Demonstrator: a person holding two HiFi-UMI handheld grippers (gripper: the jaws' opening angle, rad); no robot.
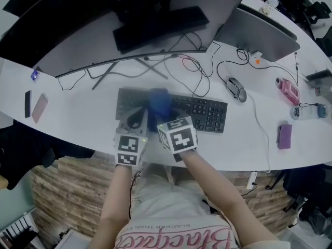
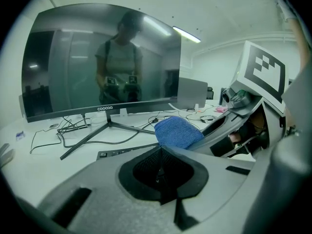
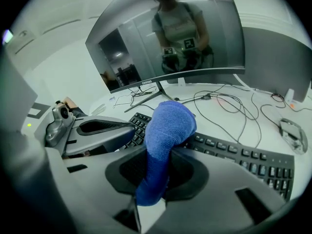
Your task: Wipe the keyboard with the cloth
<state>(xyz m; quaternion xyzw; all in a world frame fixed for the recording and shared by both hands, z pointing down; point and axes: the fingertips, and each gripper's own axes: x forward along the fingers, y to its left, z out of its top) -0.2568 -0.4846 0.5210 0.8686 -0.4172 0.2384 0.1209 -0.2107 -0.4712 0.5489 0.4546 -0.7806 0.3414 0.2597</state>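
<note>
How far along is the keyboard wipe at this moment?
Done: the blue cloth is picked up and clamped in the right gripper. In hand: the cloth sits over the left-middle of the keyboard, though contact with the keys can't be confirmed. Left: the keyboard's right half lies uncovered, and nothing shows which keys have been wiped. The left gripper is shut and empty beside the right one.

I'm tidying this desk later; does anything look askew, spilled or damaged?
Nothing looks spilled or damaged. Only the loose cables behind the keyboard stand out, looping untidily across the desk toward the mouse.
</note>
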